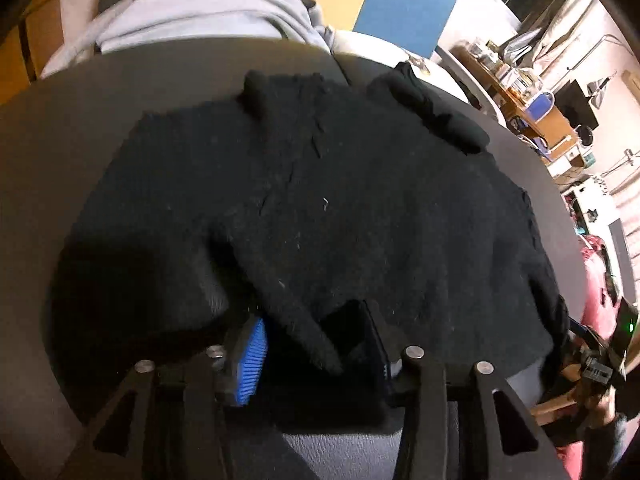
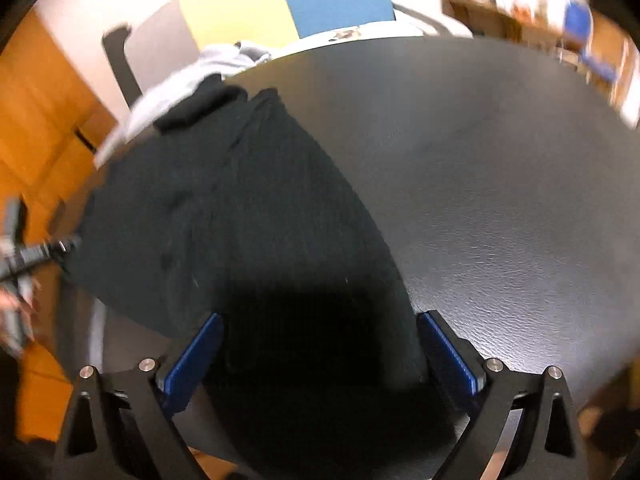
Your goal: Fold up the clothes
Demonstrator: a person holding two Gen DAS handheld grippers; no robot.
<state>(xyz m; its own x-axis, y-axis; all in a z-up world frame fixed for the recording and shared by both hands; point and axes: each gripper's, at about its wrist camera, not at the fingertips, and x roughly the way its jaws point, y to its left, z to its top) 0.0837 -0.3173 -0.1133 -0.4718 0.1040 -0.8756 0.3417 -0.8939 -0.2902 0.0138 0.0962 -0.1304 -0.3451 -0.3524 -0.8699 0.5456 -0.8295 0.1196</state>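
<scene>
Left wrist view: black sweater [image 1: 320, 200] spread on tabletop [image 1: 80, 120]; left gripper [image 1: 316, 344] fingers clamped on near fold. Right gripper [image 2: 320, 344] fingers apart astride hem. Judged mid-fold; next: right grips hem.

Dim indoor light, strong fisheye bending, some motion blur.

The black sweater [image 1: 320, 208] is almost without detail, and near the fingers it falls into deep shadow. On the right the dark table [image 2: 500, 208] shows a soft glare, so the light perhaps comes from above. The far background is overexposed and, in the right wrist view, smeared. The corners are black and the edges curve strongly.
</scene>
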